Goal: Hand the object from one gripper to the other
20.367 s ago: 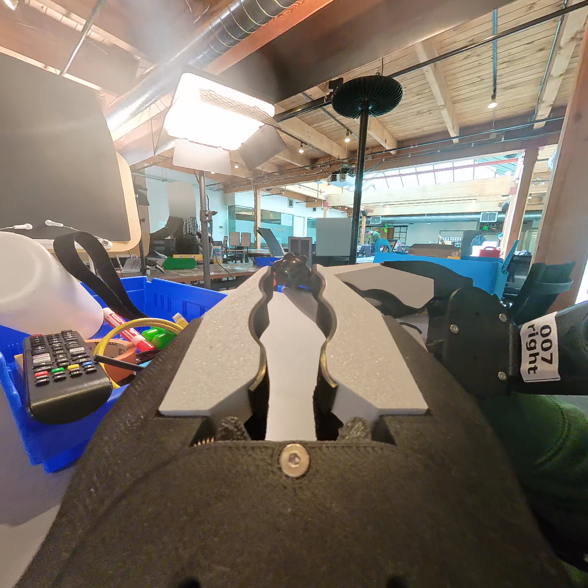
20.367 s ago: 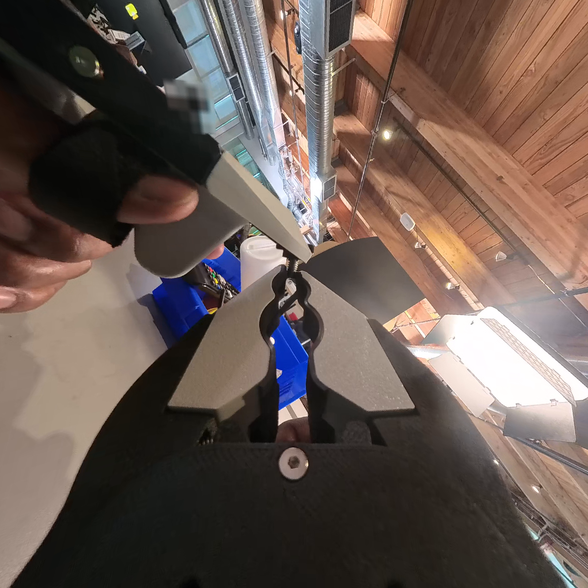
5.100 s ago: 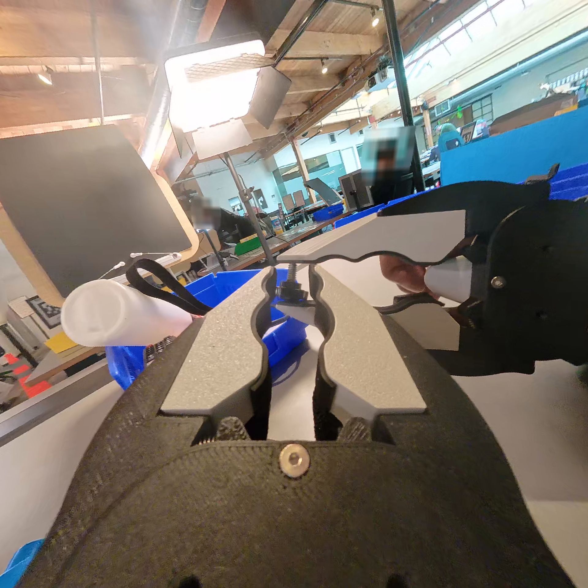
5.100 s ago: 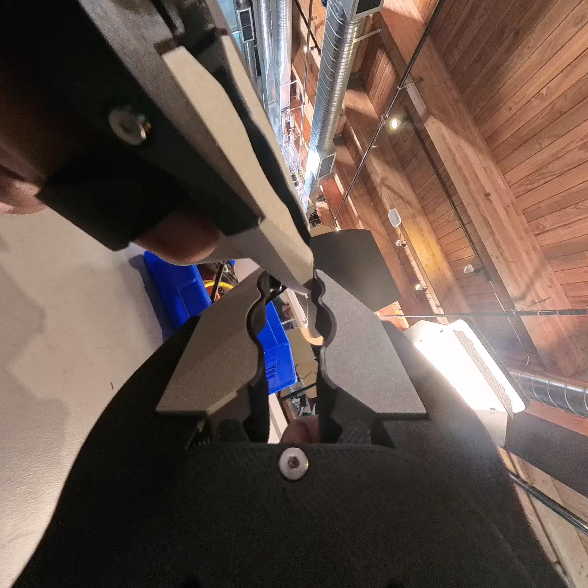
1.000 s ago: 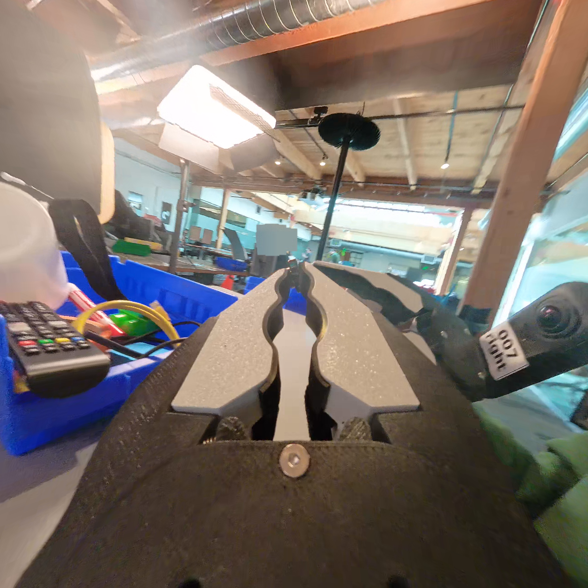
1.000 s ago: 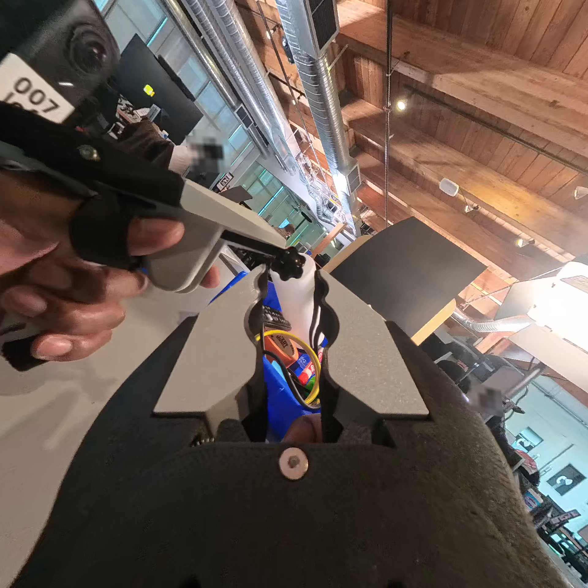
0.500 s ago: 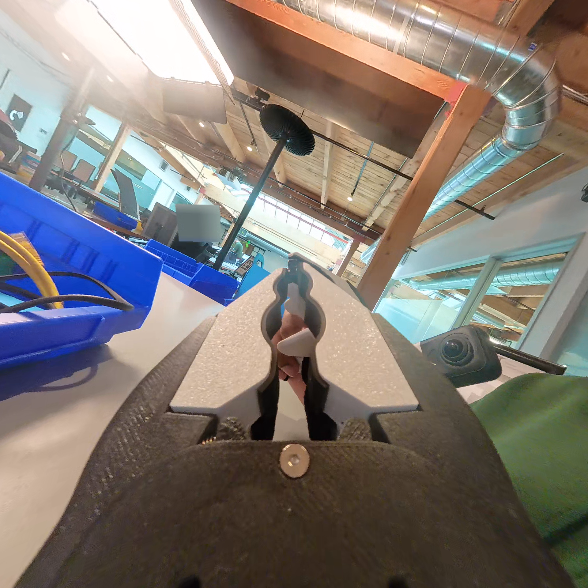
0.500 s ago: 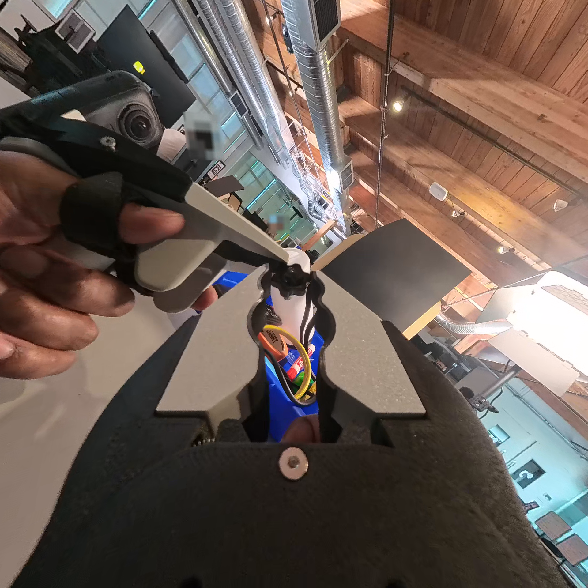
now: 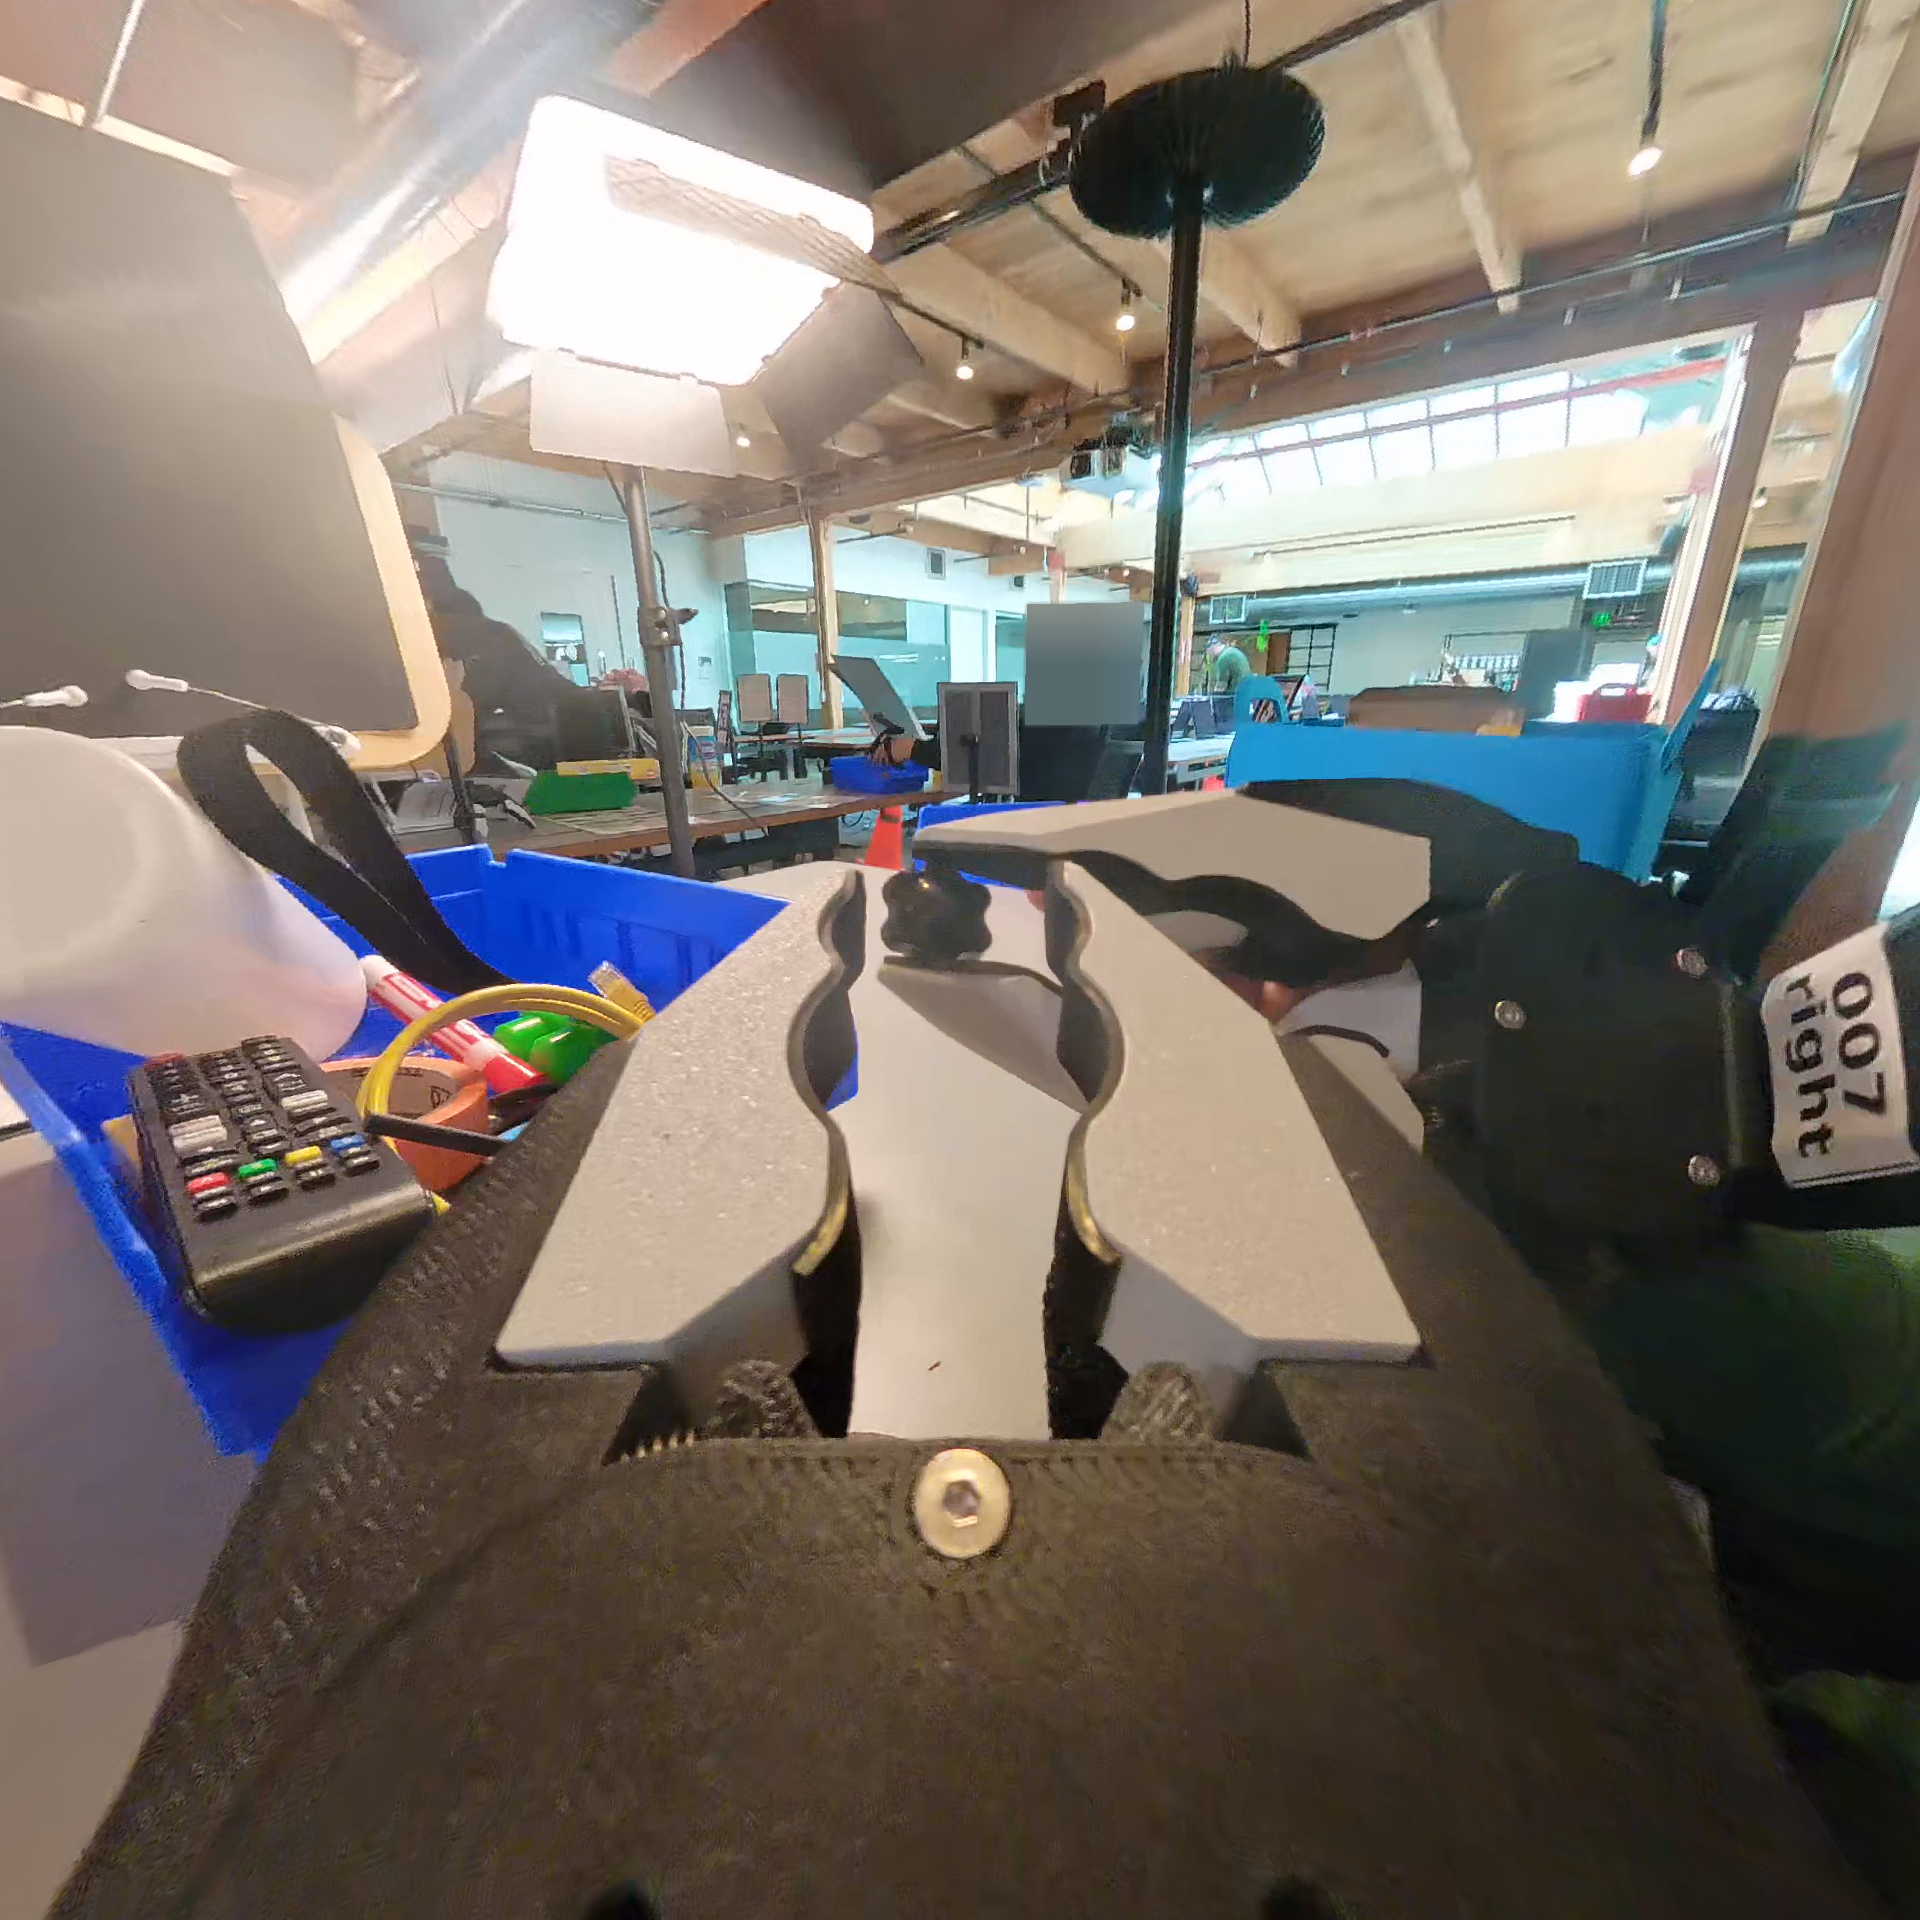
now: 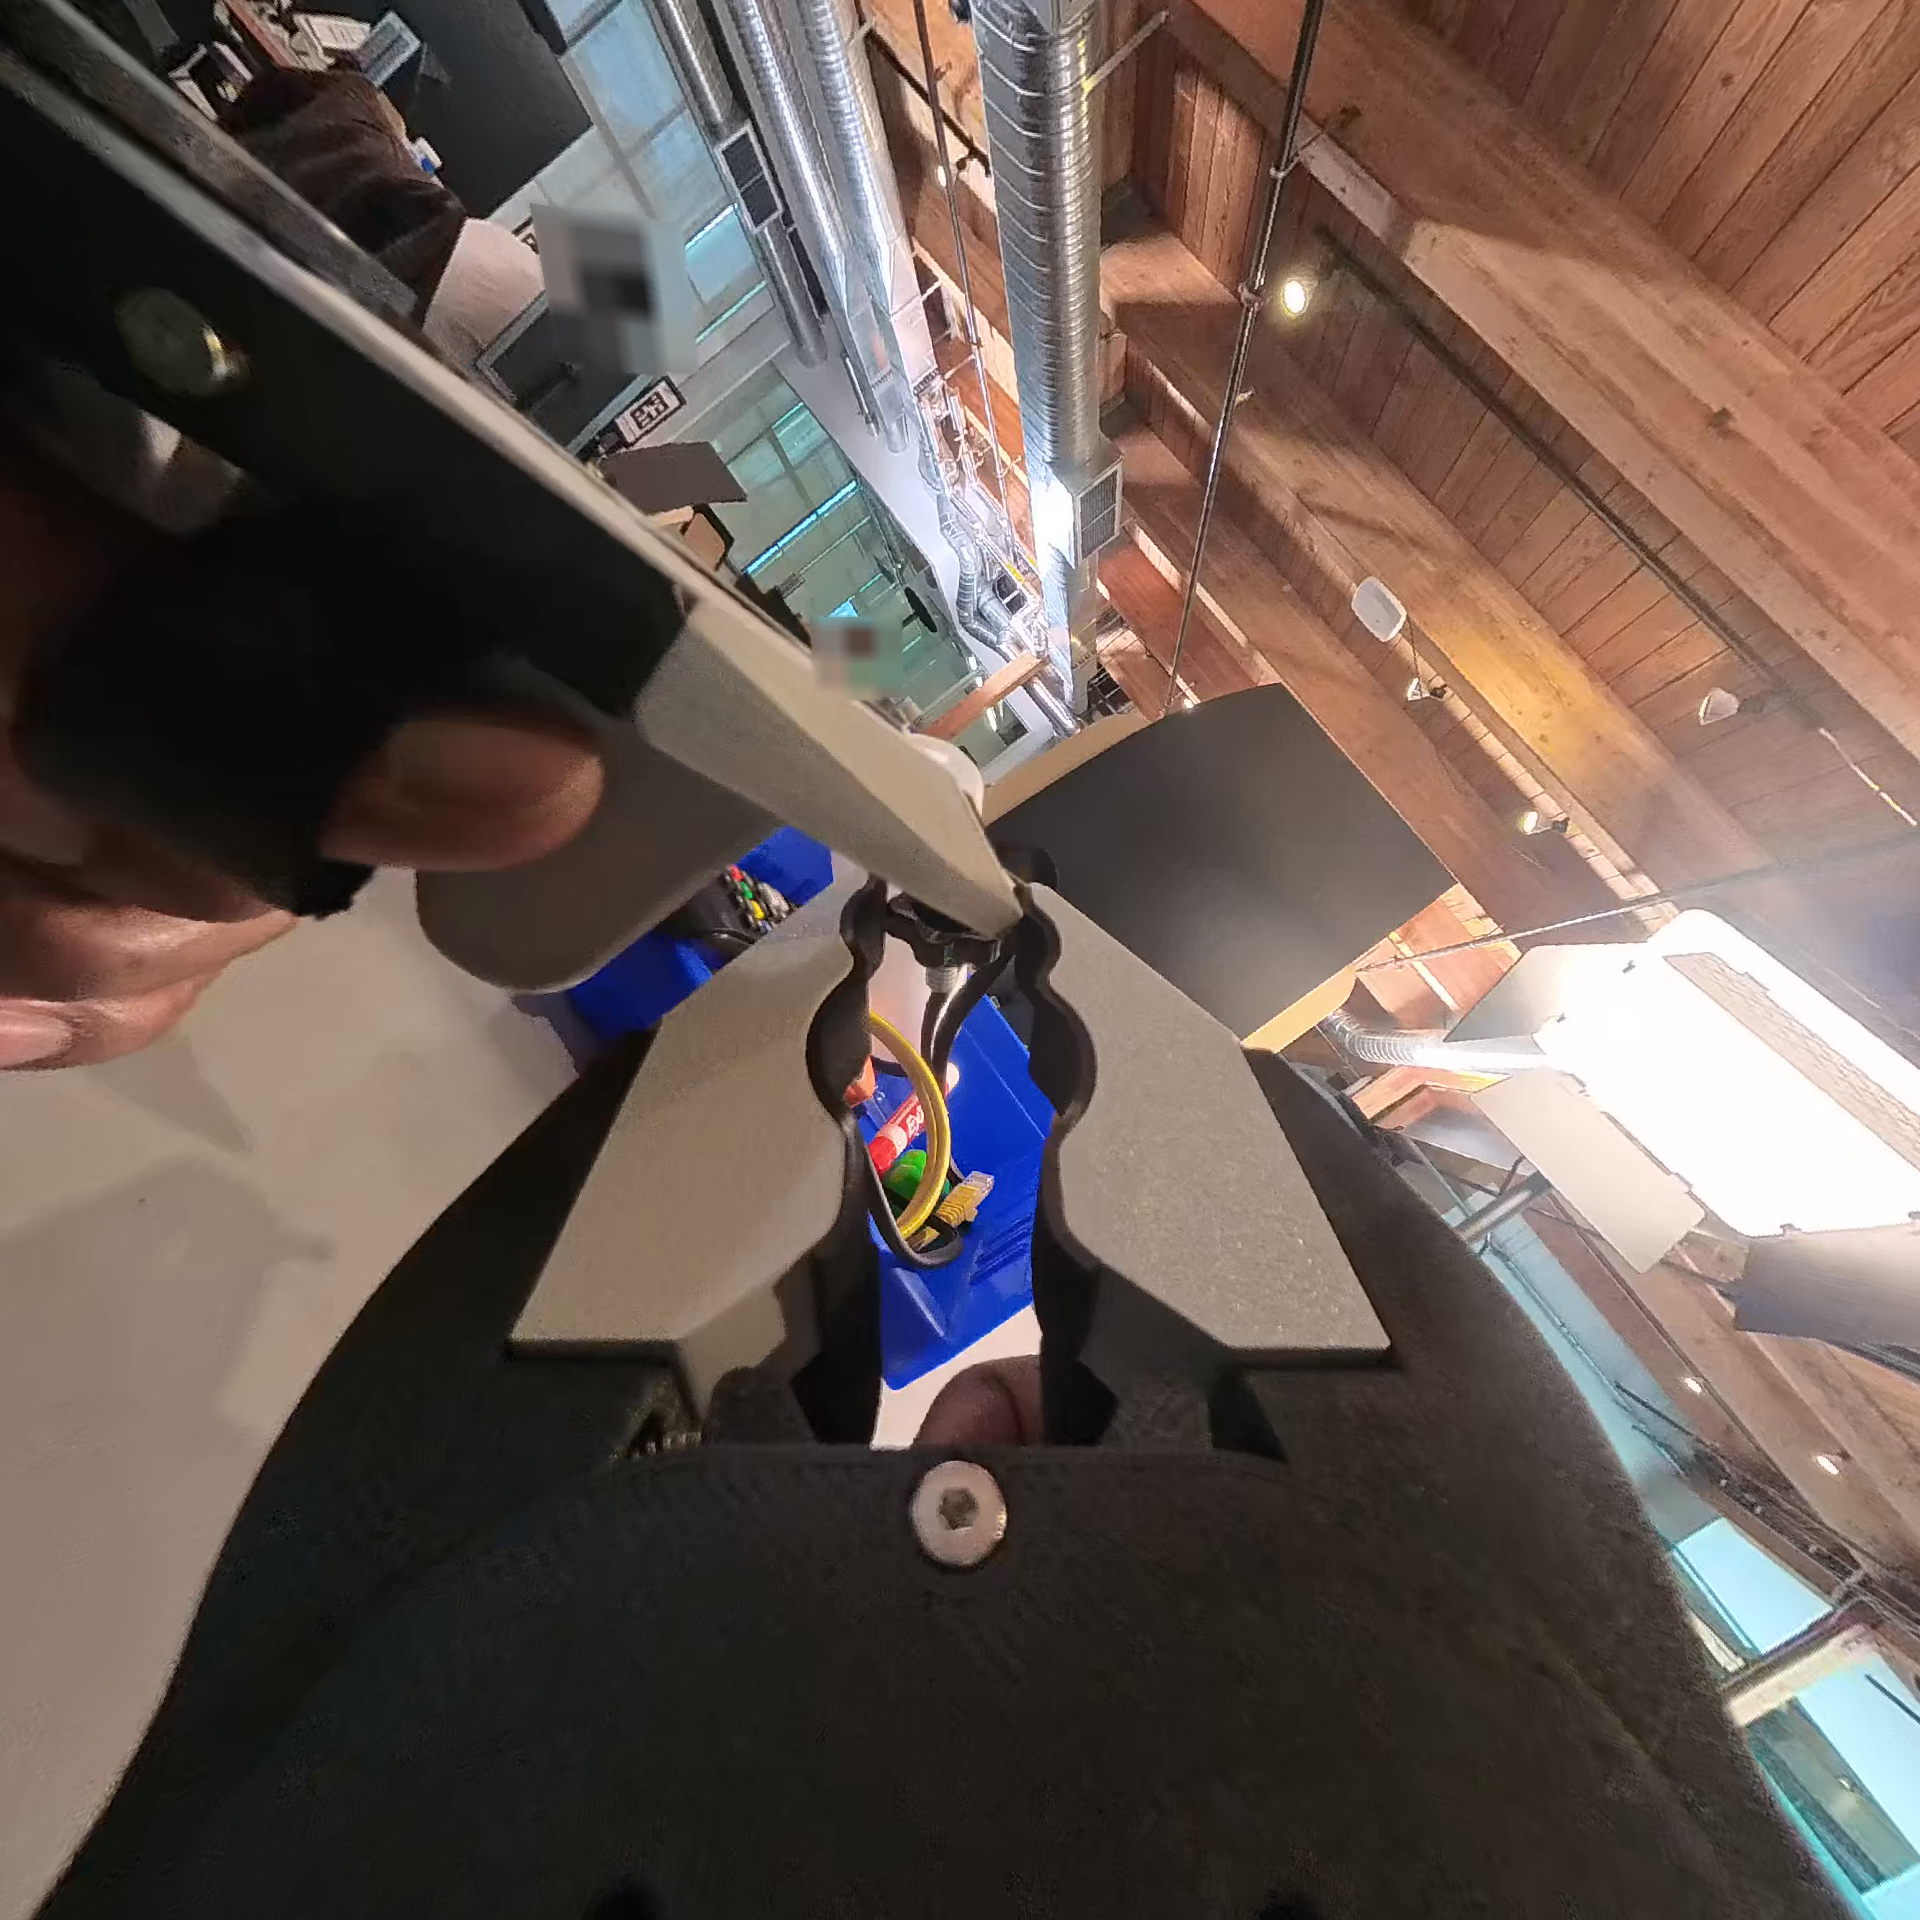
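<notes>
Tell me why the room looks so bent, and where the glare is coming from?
Left wrist view: the wide-angle lens bows the pole and beams; the lamp panel blows out white, hazing the top left corner; the white bottle is soft. Right wrist view: the ducts curve, and the lamp panel flares at the right edge.

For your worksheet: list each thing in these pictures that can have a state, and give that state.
left gripper: open, fingertips either side of the knob
right gripper: shut on the black knob
studio light: lit
blue bin: open-topped, holding clutter
remote: lying over the bin's front rim
</notes>
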{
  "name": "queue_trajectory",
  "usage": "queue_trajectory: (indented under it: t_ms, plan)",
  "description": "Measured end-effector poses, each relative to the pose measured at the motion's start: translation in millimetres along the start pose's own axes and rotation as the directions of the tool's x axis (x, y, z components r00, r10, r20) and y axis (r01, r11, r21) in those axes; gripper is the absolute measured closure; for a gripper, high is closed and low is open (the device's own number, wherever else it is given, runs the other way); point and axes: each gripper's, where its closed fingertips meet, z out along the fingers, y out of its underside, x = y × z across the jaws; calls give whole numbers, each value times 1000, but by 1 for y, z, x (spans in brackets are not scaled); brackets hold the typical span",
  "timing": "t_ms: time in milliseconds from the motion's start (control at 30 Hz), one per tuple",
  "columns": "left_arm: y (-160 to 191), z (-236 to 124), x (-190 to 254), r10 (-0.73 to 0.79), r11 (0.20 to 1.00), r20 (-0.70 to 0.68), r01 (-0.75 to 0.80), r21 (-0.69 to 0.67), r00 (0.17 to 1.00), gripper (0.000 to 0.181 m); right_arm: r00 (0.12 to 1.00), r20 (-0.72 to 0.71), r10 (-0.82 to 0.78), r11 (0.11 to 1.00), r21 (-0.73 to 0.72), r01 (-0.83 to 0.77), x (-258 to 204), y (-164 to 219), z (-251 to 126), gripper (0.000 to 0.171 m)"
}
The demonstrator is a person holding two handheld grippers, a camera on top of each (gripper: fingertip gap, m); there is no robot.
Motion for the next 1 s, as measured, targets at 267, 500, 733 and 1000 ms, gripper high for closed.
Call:
queue_trajectory:
  t_ms: [267, 500, 733, 1000]
  plan:
    - [8, 2, -1, 6, 999, 5, -6, -49, 1000, 148, 999, 5, -33, 999, 3, 33, -3, -1, 0, 147]
    - [10, 2, -2, 108, 992, 47, -105, -74, 993, 152, 999, 5, -49, 999, -5, 49, -4, 0, 1, 147]
    - [11, 1, -1, 137, 988, 52, -132, -84, 989, 165, 999, 7, -53, 999, -9, 53, -5, 1, 1, 146]
    - [8, -1, -5, 39, 997, 32, -37, -62, 999, 167, 999, 8, -35, 999, 3, 35, -4, -1, 1, 145]
